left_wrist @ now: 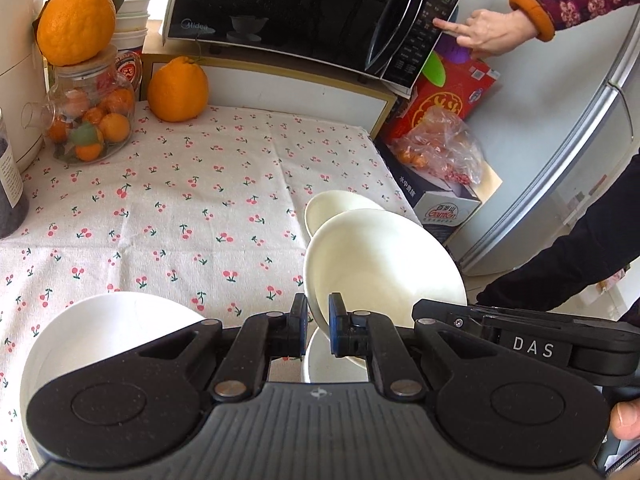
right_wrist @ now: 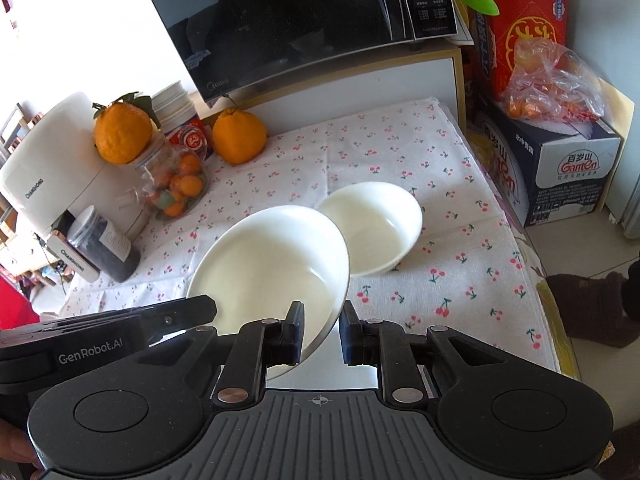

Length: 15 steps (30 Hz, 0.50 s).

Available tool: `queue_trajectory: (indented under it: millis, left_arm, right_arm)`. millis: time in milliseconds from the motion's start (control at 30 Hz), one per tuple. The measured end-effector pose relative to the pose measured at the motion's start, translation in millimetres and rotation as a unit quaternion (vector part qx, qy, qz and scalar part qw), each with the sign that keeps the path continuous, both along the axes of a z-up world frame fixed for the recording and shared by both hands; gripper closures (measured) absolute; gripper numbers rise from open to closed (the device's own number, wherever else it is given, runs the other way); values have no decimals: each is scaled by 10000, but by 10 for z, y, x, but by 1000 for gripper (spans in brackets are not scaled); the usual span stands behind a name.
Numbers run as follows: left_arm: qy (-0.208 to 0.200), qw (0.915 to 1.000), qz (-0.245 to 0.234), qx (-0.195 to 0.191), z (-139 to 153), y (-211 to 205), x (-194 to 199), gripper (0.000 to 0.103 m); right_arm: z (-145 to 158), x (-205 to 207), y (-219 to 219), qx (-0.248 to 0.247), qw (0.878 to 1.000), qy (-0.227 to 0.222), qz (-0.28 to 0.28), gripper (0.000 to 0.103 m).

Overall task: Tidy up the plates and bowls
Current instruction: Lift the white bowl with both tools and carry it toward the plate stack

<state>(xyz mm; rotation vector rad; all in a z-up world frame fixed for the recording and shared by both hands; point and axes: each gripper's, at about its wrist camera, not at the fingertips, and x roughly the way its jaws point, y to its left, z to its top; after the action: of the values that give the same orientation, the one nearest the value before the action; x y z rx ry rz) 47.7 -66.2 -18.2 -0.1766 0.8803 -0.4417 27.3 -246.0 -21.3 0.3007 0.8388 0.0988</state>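
A white bowl (left_wrist: 384,264) hangs tilted above the cherry-print tablecloth (left_wrist: 180,208). My left gripper (left_wrist: 318,320) is shut on its near rim. In the right wrist view the same bowl (right_wrist: 272,264) has its rim between the jaws of my right gripper (right_wrist: 322,332), with a small gap at the right pad, so it stands open. The left gripper (right_wrist: 200,308) shows there at the bowl's left edge. A second white bowl (right_wrist: 372,228) sits upright on the cloth just behind, also seen as a bowl (left_wrist: 332,208) in the left wrist view. A white plate (left_wrist: 100,332) lies at the lower left.
A black microwave (left_wrist: 300,12) stands at the back, with another person's hand (left_wrist: 484,32) on its panel. Oranges (left_wrist: 178,90) and a glass jar (left_wrist: 88,120) stand at the back left. Boxes (right_wrist: 560,168) sit off the table's right edge, beside a fridge (left_wrist: 580,140).
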Motion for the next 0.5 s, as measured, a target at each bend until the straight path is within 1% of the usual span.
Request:
queue_trajectory:
  millis: [133,267,500]
  left_arm:
    - [144,9997,-92,185,-100,-61,-82,93]
    - [168,9991,-154,356,-135,-83,-144,93]
    - [258,9978,-169,594,-212,-128,-152,93]
  right_arm:
    - [-86,-120,50,-222,9997,118,-11,82]
    - [-162,-204,51,-211,9995,255,7,82]
    - [-195,-274,81,-254,9992,301,49,82]
